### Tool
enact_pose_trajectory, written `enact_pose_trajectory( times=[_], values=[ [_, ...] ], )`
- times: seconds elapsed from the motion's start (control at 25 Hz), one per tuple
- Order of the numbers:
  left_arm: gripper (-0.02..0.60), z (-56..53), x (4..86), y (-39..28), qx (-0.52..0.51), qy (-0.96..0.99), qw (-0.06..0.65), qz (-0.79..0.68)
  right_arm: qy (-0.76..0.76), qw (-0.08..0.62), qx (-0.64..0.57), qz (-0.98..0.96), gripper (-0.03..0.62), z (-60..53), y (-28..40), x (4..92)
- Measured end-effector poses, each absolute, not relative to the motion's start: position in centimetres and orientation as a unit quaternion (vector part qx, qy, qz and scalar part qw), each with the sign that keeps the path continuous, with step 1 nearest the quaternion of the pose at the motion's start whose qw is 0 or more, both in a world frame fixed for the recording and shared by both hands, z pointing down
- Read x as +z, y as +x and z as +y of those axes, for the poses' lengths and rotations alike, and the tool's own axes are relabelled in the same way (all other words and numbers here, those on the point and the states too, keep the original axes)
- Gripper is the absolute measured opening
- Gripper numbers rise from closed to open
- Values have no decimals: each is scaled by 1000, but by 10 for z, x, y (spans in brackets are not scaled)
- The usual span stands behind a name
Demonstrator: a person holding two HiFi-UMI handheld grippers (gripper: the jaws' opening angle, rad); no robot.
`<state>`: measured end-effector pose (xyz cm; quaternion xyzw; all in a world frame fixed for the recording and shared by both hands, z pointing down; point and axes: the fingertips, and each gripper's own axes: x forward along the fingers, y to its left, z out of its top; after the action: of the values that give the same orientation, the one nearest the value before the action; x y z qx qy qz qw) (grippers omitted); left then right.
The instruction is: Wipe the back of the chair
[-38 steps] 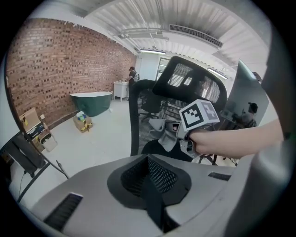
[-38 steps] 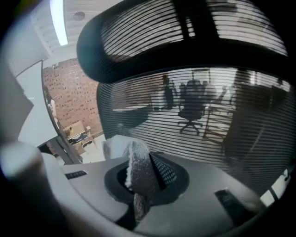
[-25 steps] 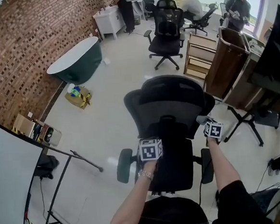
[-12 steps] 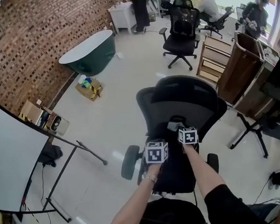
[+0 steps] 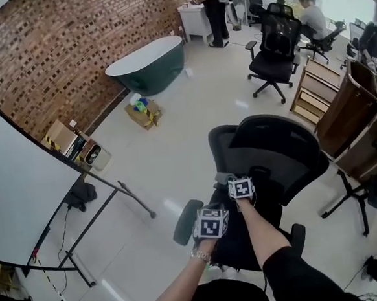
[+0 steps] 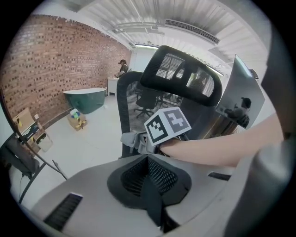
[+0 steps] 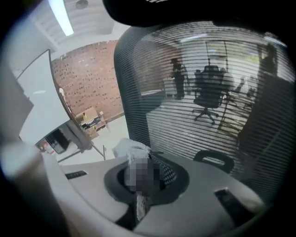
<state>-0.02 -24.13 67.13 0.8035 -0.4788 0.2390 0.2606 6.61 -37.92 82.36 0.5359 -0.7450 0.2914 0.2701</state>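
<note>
A black mesh office chair (image 5: 274,162) stands in front of me, its back turned to me. My right gripper (image 5: 235,180) is shut on a light grey cloth (image 5: 223,176) and holds it at the lower left of the chair's back. In the right gripper view the cloth (image 7: 131,150) bunches out of the jaws just in front of the mesh back (image 7: 199,92). My left gripper (image 5: 210,221) sits just below and to the left, shut with nothing in it. In the left gripper view the right gripper's marker cube (image 6: 167,125), the cloth (image 6: 133,139) and the headrest (image 6: 185,76) show.
A whiteboard (image 5: 22,185) on a metal stand is at the left. A dark green bathtub (image 5: 148,65) and a cardboard box (image 5: 143,111) lie by the brick wall. A second office chair (image 5: 274,42), wooden cabinets (image 5: 351,114) and people (image 5: 215,5) are farther back.
My right gripper has carried the cloth leftward across the chair's back, from its right edge to beside the left gripper. The head view has swung, so the chair sits more to the right.
</note>
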Motion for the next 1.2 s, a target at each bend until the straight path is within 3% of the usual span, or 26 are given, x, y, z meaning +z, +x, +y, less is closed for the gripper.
enact_pose_trajectory(
  times=[0.12, 0.44, 0.6, 0.72, 1.04, 1.2],
  values=[
    [3, -249, 669, -9, 236, 801, 259, -486, 561, 283, 284, -724, 12, -374, 114, 835],
    [3, -266, 666, 16, 224, 815, 263, -465, 686, 291, 285, -603, 12, -293, 333, 834],
    [3, -270, 659, 44, 217, 832, 256, -442, 731, 242, 313, -555, 12, -246, 402, 819],
    [3, -269, 657, 57, 217, 838, 255, -432, 719, 215, 309, -584, 12, -248, 373, 800],
    [3, -260, 641, 46, 214, 838, 241, -441, 597, 174, 234, -747, 12, -361, 125, 725],
    [3, -253, 641, 14, 208, 826, 247, -461, 566, 194, 209, -773, 12, -407, 55, 703]
  ],
)
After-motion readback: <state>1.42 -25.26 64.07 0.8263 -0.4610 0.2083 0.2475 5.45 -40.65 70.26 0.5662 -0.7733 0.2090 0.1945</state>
